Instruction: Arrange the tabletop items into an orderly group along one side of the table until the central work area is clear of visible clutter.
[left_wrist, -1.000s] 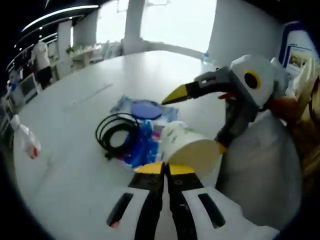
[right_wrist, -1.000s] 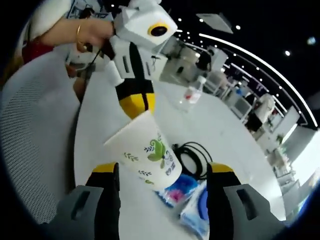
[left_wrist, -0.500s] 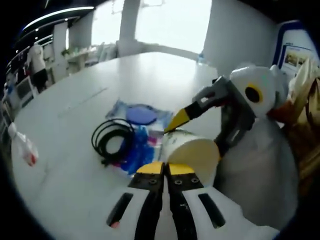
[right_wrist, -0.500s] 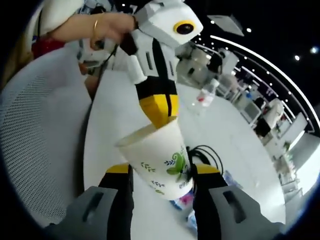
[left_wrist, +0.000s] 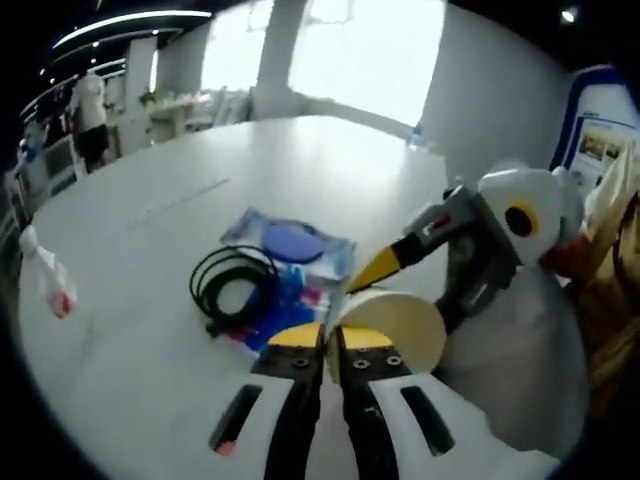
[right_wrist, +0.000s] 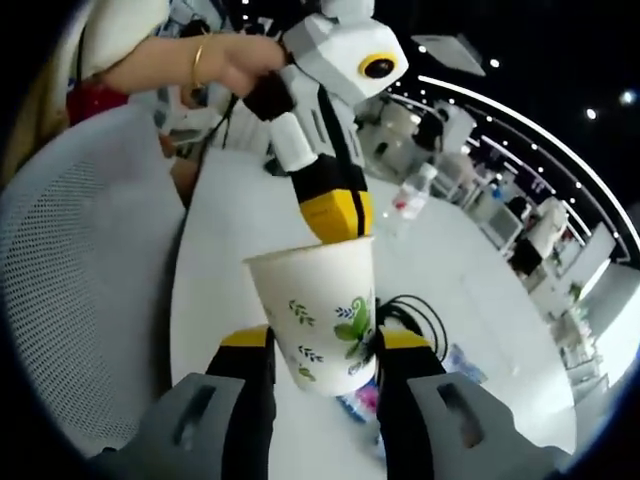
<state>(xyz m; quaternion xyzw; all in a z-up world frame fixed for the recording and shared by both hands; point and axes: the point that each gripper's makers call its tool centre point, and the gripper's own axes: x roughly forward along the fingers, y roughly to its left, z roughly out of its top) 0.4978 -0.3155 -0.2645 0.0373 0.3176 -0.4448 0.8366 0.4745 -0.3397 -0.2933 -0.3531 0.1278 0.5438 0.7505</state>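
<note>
A white paper cup (right_wrist: 320, 320) with green leaf prints is held over the table's near edge, between both grippers. My right gripper (right_wrist: 322, 345) is shut on its lower body, one jaw on each side. My left gripper (right_wrist: 335, 218) comes down from above and pinches the cup's rim (left_wrist: 385, 320). In the left gripper view my left gripper (left_wrist: 330, 338) has its yellow tips nearly together, with the rim's edge between them. The right gripper (left_wrist: 405, 295) reaches in from the right around the cup.
On the white table (left_wrist: 150, 200) lie a coiled black cable (left_wrist: 235, 285), blue packets with a round blue lid (left_wrist: 292, 243) and a small plastic bottle (left_wrist: 50, 285). A white mesh chair (right_wrist: 70, 300) stands at the table's edge. A person's hand (right_wrist: 230, 60) holds the left gripper.
My right gripper's jaws have come together onto the cup. The cup has turned from tilted to nearly upright. My left gripper stays on the rim.
</note>
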